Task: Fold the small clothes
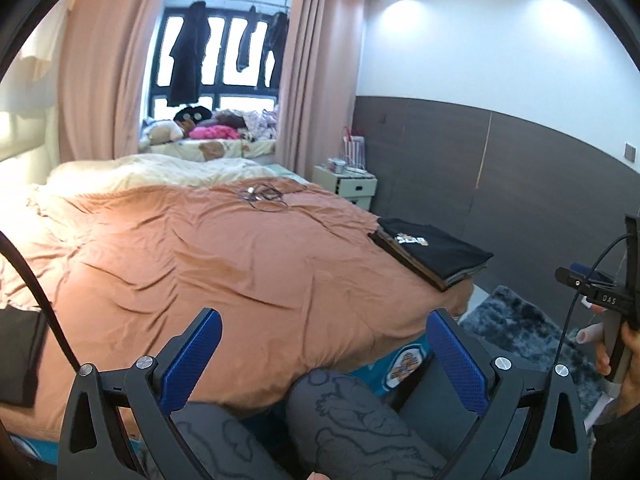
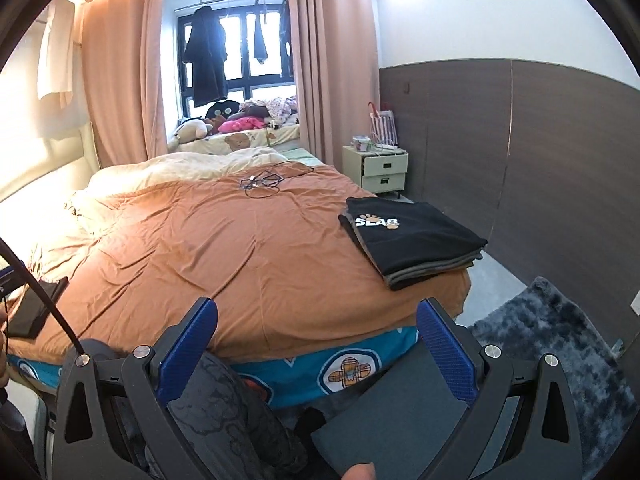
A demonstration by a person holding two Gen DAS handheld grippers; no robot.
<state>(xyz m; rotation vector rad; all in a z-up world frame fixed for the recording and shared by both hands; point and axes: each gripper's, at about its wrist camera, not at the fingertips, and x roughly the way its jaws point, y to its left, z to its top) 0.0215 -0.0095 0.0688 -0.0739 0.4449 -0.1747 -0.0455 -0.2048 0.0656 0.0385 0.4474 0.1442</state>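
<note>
Step in hand: a pause between garments, by my judgement; no cloth lies spread on the bed point(image 2: 248, 264) for folding.
Left tongs point(image 1: 324, 352): spread wide, blue ribbed pads apart, nothing between them; they hang at lower centre of the left view, over the person's patterned grey trousers point(image 1: 352, 416).
Right tongs point(image 2: 316, 344): likewise wide open and empty, lower centre of the right view, above a flat grey slab-like thing point(image 2: 400, 412) I cannot identify.
Folded stack point(image 2: 416, 240): at the right side of the right view, near the bed's corner; flat rectangles of soft knit, a black top piece with white lettering, grey layers beneath.
Dark item point(image 2: 36, 312): at the left edge, on the bed; whether it is clothing I cannot tell.
Bed cover: rust-orange, matte, finely creased.
Next move: probably fetching another small garment and laying it flat on the open middle of the bed, each tongs pinching a corner.
</note>
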